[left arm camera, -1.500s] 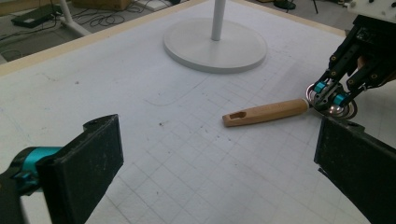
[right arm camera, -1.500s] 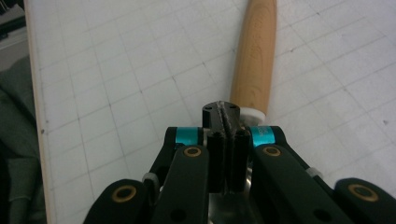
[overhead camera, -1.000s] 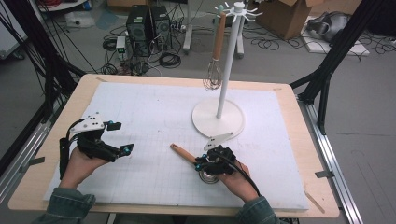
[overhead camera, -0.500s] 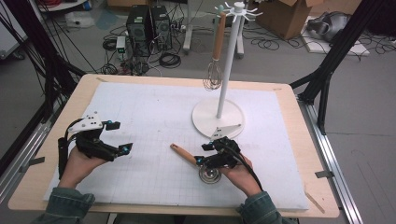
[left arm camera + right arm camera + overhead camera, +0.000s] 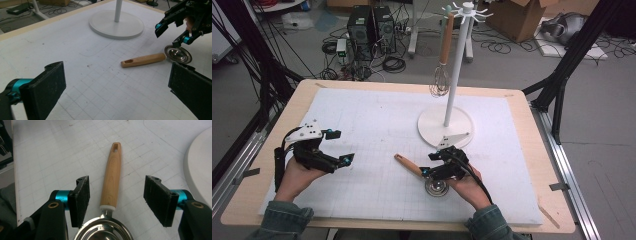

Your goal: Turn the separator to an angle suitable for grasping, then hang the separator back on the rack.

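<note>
A utensil with a wooden handle (image 5: 408, 165) and a shiny metal bowl (image 5: 436, 187) lies flat on the white mat. My right gripper (image 5: 429, 164) hovers low over the handle's bowl end. Its jaws have just been opening, and the handle (image 5: 113, 172) runs between the pads without touching either. The bowl (image 5: 103, 232) sits just below the jaws. My left gripper (image 5: 343, 146) rests at the mat's left, open and with nothing in it. The left gripper view looks between its own wide jaws (image 5: 117, 82) across to the handle (image 5: 143, 60), the bowl (image 5: 178, 54) and the right gripper (image 5: 172, 33).
A white stand with a round base (image 5: 445, 126) rises just beyond the right gripper, and a wooden-handled whisk (image 5: 440, 80) hangs from its top hooks. The wooden table edge (image 5: 402, 86) frames the gridded mat (image 5: 372, 120). Cables and boxes lie on the floor behind.
The right gripper's jaws have spread apart over the handle and the hand has shifted slightly. The utensil lies where it was. The left gripper has not moved.
</note>
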`<act>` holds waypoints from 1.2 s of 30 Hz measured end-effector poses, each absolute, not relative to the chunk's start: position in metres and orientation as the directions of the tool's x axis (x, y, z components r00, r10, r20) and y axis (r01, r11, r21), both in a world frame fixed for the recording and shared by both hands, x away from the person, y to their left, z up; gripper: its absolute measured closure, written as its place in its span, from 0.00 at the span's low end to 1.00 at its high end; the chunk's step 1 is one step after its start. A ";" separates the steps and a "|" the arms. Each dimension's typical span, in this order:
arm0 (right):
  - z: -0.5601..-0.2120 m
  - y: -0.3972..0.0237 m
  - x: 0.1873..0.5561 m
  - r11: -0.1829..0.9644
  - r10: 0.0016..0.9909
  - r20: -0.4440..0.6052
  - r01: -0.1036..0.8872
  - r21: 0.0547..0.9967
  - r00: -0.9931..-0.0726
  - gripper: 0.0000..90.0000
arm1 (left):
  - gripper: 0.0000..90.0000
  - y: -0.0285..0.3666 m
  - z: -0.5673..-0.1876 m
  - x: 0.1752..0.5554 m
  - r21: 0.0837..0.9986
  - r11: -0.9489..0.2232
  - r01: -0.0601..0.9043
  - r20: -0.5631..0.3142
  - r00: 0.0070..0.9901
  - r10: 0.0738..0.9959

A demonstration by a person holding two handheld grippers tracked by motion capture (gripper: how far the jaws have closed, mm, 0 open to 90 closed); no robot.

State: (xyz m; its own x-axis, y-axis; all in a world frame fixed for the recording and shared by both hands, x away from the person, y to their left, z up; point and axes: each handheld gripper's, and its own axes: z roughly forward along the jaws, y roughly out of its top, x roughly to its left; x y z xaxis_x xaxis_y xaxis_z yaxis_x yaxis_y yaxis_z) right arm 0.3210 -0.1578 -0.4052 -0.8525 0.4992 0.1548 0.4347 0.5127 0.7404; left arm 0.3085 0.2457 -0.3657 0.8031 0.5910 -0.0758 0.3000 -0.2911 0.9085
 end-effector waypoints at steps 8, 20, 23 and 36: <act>-0.408 -0.152 0.322 0.521 0.504 0.162 0.448 0.727 -0.849 0.41 | 0.02 0.245 -0.366 0.308 0.909 -0.293 0.298 -0.076 0.807 0.585; -0.414 -0.147 0.328 0.525 0.504 0.175 0.461 0.716 -0.846 0.39 | 0.02 0.239 -0.365 0.307 0.905 -0.306 0.295 -0.068 0.811 0.581; -0.416 -0.143 0.329 0.537 0.504 0.179 0.469 0.702 -0.845 0.40 | 0.02 0.238 -0.365 0.307 0.906 -0.306 0.292 -0.066 0.813 0.579; -0.432 -0.127 0.332 0.631 0.493 0.145 0.467 0.620 -0.858 0.56 | 0.02 0.238 -0.367 0.310 0.904 -0.303 0.301 -0.075 0.811 0.581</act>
